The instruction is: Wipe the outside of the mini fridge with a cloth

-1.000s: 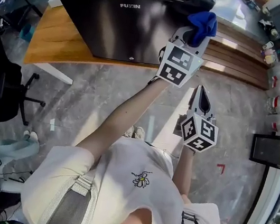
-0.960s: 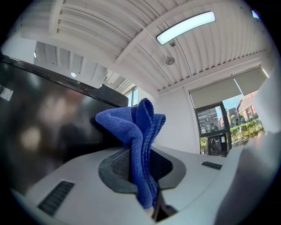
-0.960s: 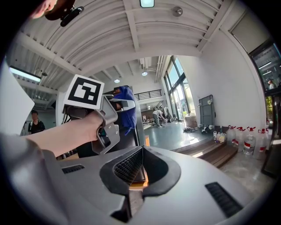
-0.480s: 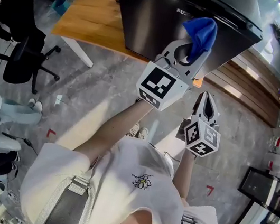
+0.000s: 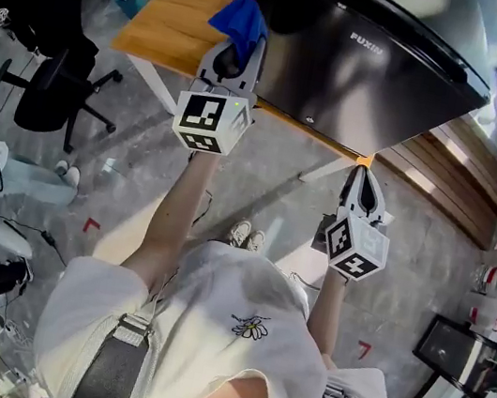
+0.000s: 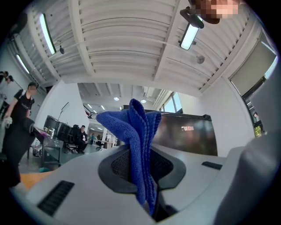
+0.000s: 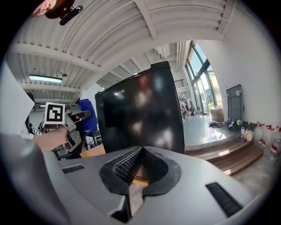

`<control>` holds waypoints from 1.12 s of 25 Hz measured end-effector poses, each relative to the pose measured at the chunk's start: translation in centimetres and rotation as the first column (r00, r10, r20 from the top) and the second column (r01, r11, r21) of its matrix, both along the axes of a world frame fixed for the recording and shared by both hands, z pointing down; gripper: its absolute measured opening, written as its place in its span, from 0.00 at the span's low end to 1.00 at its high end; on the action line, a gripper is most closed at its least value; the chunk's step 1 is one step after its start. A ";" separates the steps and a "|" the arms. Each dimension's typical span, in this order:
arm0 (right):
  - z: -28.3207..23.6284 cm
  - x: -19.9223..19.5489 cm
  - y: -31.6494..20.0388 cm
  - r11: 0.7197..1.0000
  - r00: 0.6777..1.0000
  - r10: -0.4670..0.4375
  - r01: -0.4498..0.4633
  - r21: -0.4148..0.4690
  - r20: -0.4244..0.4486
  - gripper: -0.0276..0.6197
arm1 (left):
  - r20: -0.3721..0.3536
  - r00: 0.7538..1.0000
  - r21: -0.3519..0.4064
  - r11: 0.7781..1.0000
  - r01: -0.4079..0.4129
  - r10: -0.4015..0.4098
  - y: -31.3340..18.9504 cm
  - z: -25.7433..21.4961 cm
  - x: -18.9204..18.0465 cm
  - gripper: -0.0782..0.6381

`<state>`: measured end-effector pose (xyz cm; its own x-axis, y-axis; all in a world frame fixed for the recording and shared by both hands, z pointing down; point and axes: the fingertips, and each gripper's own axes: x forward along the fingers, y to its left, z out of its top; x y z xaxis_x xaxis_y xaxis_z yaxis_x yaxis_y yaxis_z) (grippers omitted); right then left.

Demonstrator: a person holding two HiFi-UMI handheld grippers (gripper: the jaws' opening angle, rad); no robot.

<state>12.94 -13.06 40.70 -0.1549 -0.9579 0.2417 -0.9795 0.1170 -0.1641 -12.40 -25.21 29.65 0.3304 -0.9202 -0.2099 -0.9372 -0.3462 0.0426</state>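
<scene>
A glossy black box-shaped mini fridge [image 5: 368, 62] blocks the upper middle of the head view, on an orange-brown wooden tabletop [image 5: 161, 21] bare at upper left. Grey marbled floor [image 5: 271, 178] lies open across the centre; a black wheeled office chair [image 5: 47, 101] stands at far left.

Mini fridge [image 5: 368, 62] is sitting on the tabletop [image 5: 170, 22]; left gripper [image 5: 241, 42], jaws holding a cloth [image 5: 241, 17], is hovering left of it.
</scene>
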 end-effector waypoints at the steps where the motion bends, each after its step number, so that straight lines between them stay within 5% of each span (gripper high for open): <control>1: 0.1 0.0 0.0 1.000 1.000 0.003 -0.003 -0.004 -0.001 0.06 | 0.011 1.000 -0.001 1.000 0.024 -0.024 -0.5 0.2 -1.0 0.19; 9: 0.9 -0.1 0.3 0.999 1.000 0.003 -0.004 -0.034 -0.009 0.06 | 0.053 0.993 -0.051 0.993 0.107 -0.105 -4.2 2.3 -4.4 0.19; 12: 0.6 -0.1 -0.1 0.999 1.000 0.007 -0.008 -0.031 -0.009 0.06 | 0.092 0.992 -0.046 0.995 0.092 -0.088 -5.0 2.2 -3.4 0.19; 28: -0.1 -0.1 0.3 1.000 1.000 0.005 -0.005 -0.008 0.006 0.06 | 0.071 0.997 -0.065 0.998 -0.001 0.006 -3.5 2.4 3.2 0.19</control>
<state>12.87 -12.78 40.60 -0.1520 -0.9566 0.2486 -0.9790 0.1111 -0.1712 -9.17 -28.74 32.08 0.3458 -0.9298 -0.1257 -0.9374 -0.3483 -0.0022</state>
